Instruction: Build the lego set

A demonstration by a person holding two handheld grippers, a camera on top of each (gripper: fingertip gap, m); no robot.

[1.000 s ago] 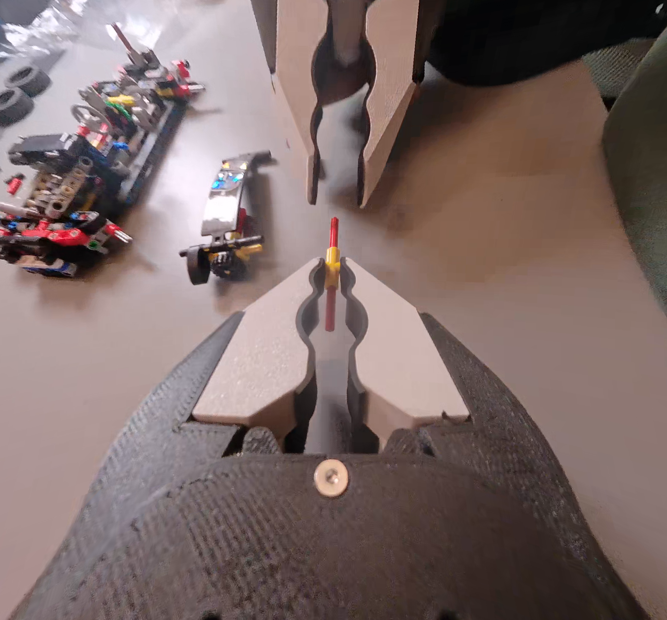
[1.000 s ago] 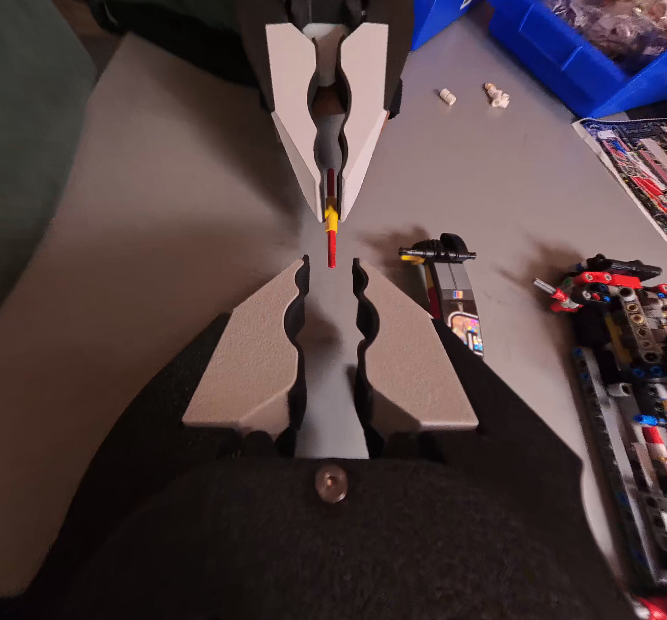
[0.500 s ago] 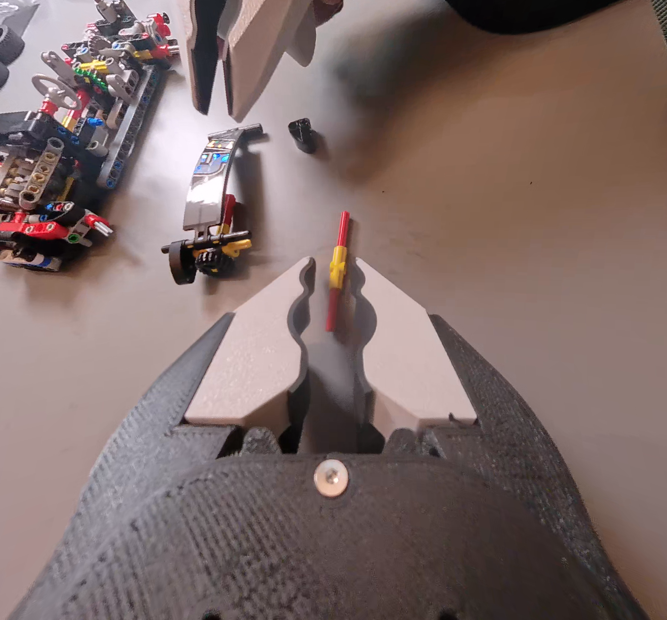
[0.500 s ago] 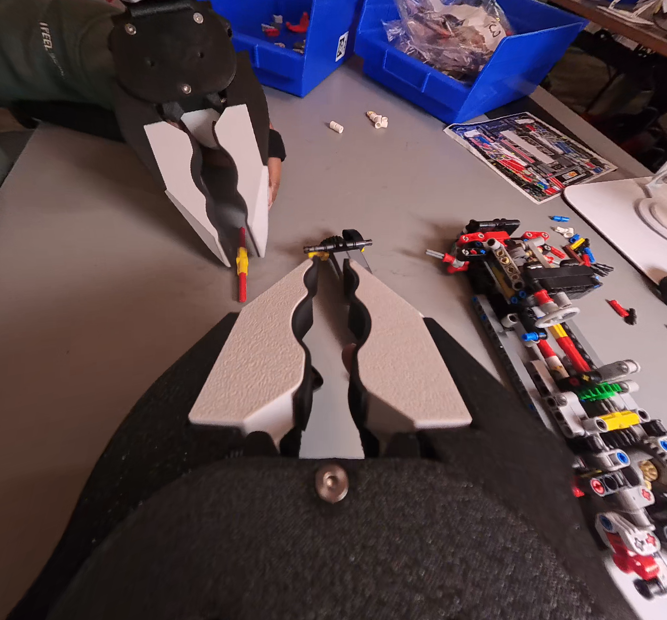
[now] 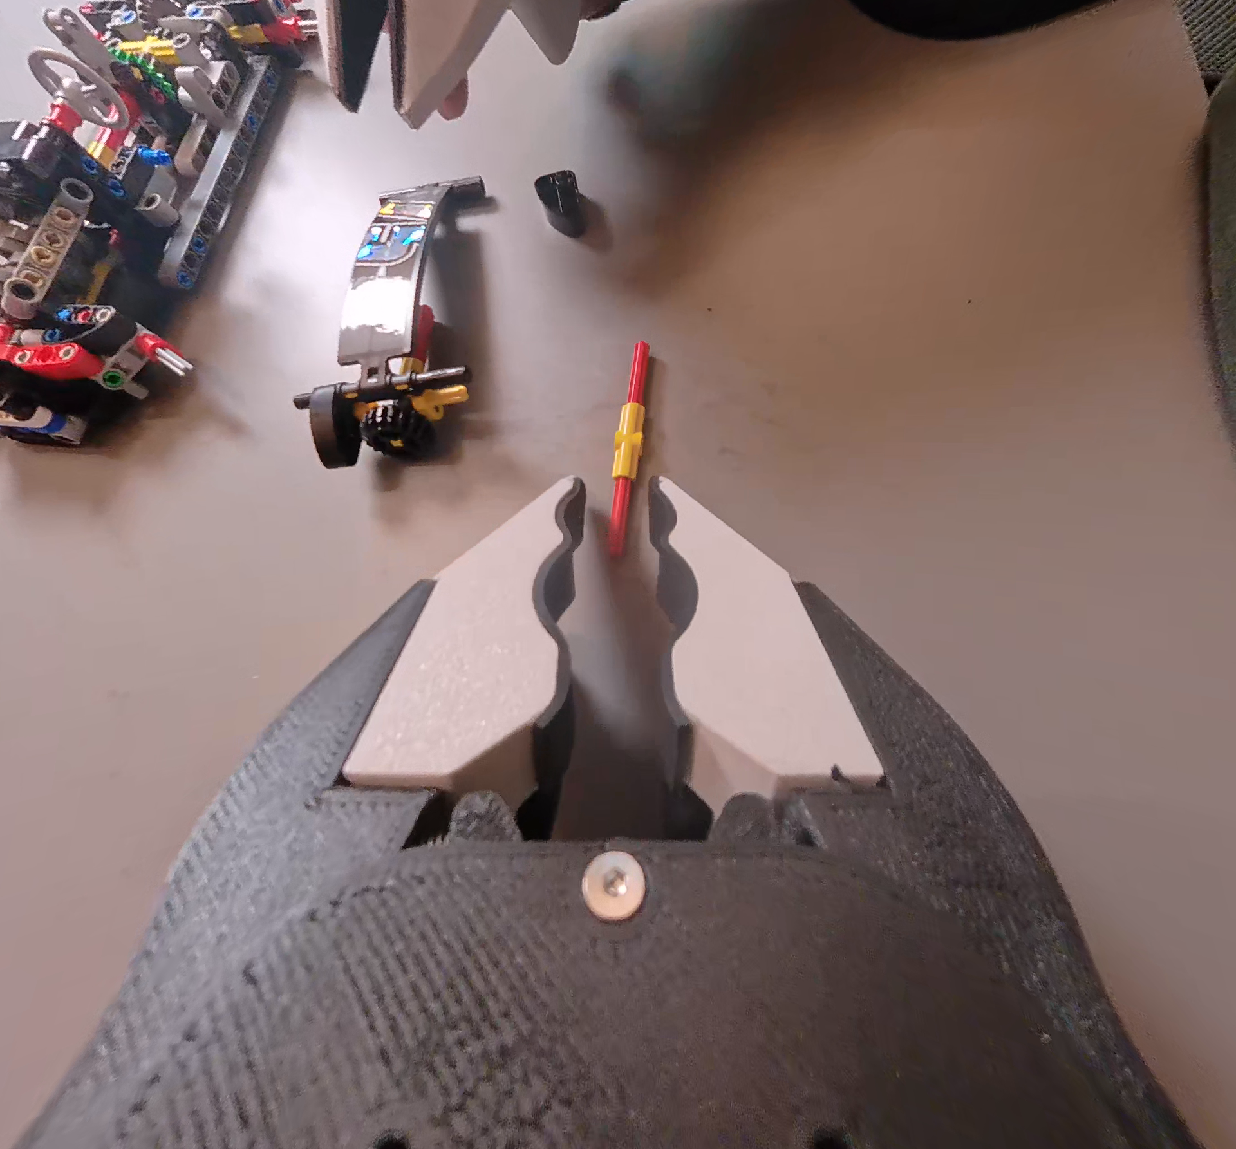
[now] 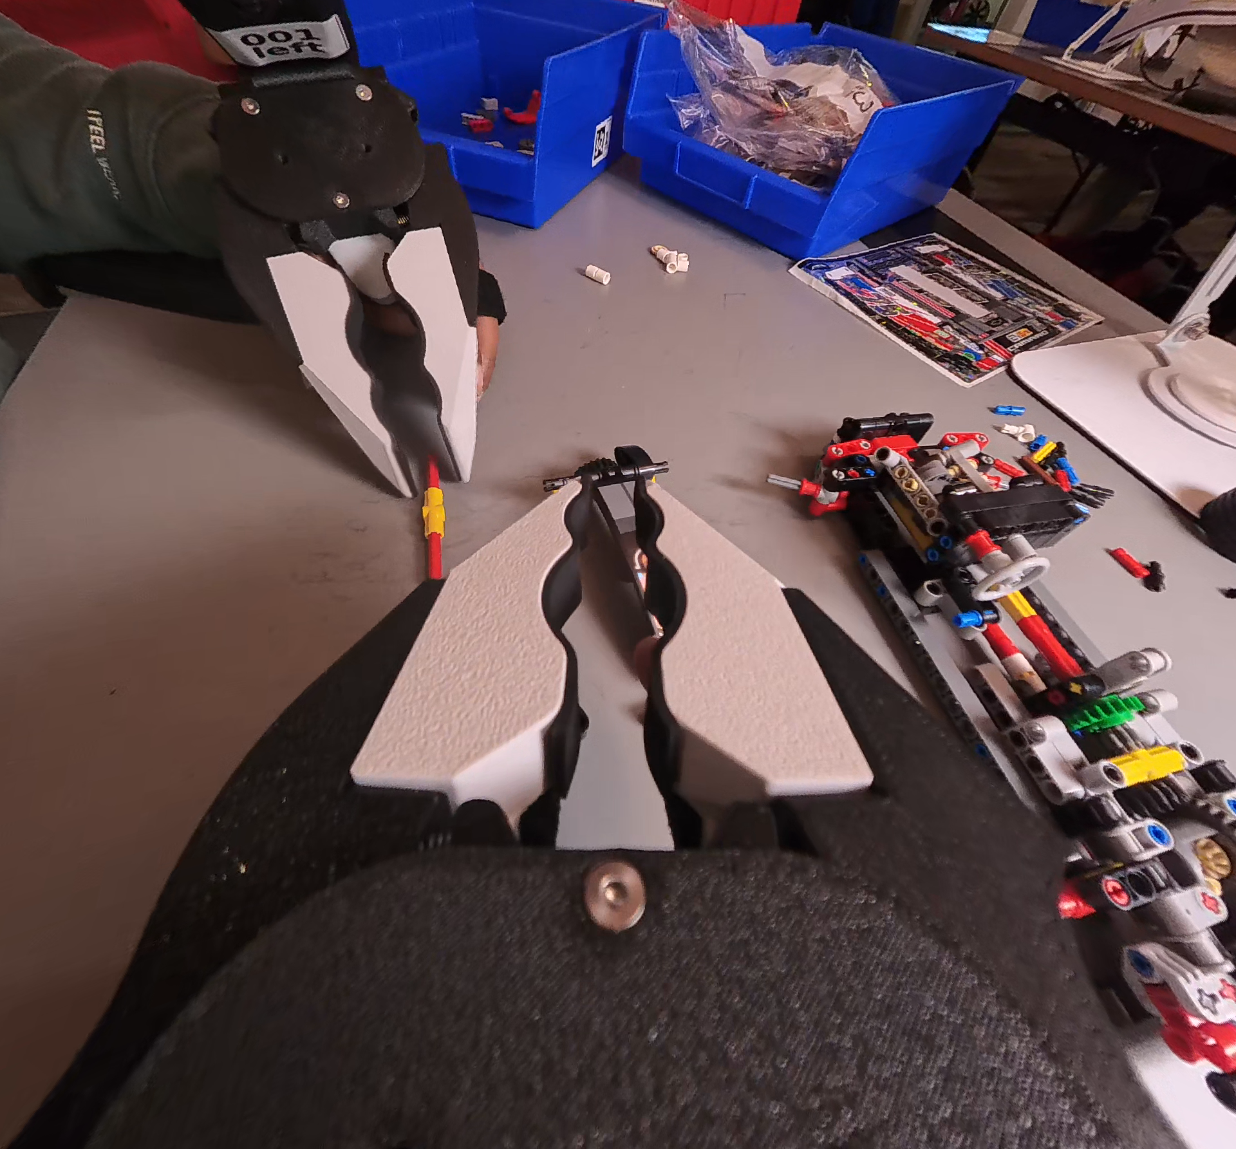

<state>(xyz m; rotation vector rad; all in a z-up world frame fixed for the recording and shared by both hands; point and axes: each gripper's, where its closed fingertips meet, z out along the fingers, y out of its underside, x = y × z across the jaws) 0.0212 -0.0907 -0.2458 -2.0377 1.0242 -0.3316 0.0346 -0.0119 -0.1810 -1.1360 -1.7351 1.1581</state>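
Observation:
A red axle with a yellow connector (image 5: 629,441) lies on the grey table, its near end between the fingertips of my left gripper (image 5: 619,483), which is open and not holding it. In the right wrist view the axle (image 6: 433,518) lies just in front of the left gripper (image 6: 435,483). My right gripper (image 6: 610,487) is open with a narrow gap and empty, above the curved panel sub-assembly with a black gear (image 5: 384,287). It also shows at the top of the left wrist view (image 5: 381,110). The long lego chassis (image 6: 1003,582) lies to the right.
A small black piece (image 5: 562,207) lies beyond the panel. Two blue bins (image 6: 508,114) (image 6: 836,180) stand at the back, one holding a plastic bag. An instruction sheet (image 6: 936,308), small white pieces (image 6: 597,274) and a white stand base (image 6: 1123,394) are on the table. The gap from one gripper's tips to the other's is roughly 11 cm.
My left gripper opened and let the red axle down onto the table. My right gripper swung away from the axle and now hangs over the curved panel sub-assembly.

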